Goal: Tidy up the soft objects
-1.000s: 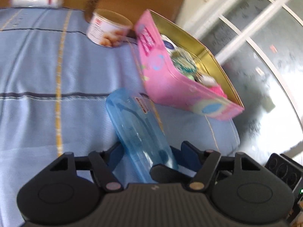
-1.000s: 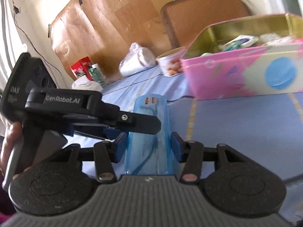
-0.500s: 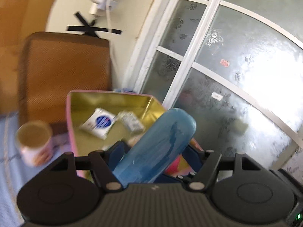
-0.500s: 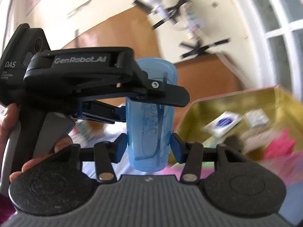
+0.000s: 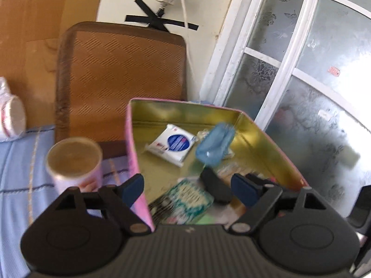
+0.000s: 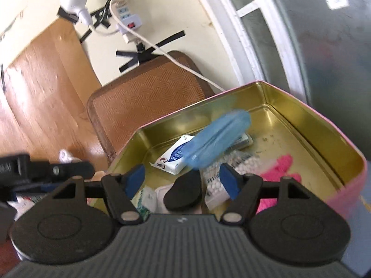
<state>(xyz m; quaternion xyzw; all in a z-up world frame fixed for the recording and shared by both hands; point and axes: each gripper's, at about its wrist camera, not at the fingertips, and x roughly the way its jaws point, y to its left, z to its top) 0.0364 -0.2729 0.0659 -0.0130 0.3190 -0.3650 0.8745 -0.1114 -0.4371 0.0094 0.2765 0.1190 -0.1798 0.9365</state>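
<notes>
Two handheld grippers point down into an open pink tin (image 5: pixel 136 162) with a gold inside, standing on a blue bedsheet (image 5: pixel 14 176). A translucent blue case (image 5: pixel 214 147), long and rounded, is blurred above the middle of the tin, over a white tissue packet (image 5: pixel 172 144) lying toward the tin's far edge; it seems to be dropping in, though the blur makes that uncertain. Its long axis runs from the tin's near edge up toward the far right corner, the far end tilted higher. The left gripper (image 5: pixel 187 186) is opening, its blue pads spread with nothing between them. The right gripper (image 6: pixel 183 180) is opening too, released, and the case lies beyond its tips. Inside the tin already: a teal patterned packet (image 5: pixel 187 200) near the front edge, and pink fabric (image 6: pixel 281 165) by the right wall. A paper cup (image 5: pixel 74 162) stands on the sheet just left of the tin; this item looks nearly put away
</notes>
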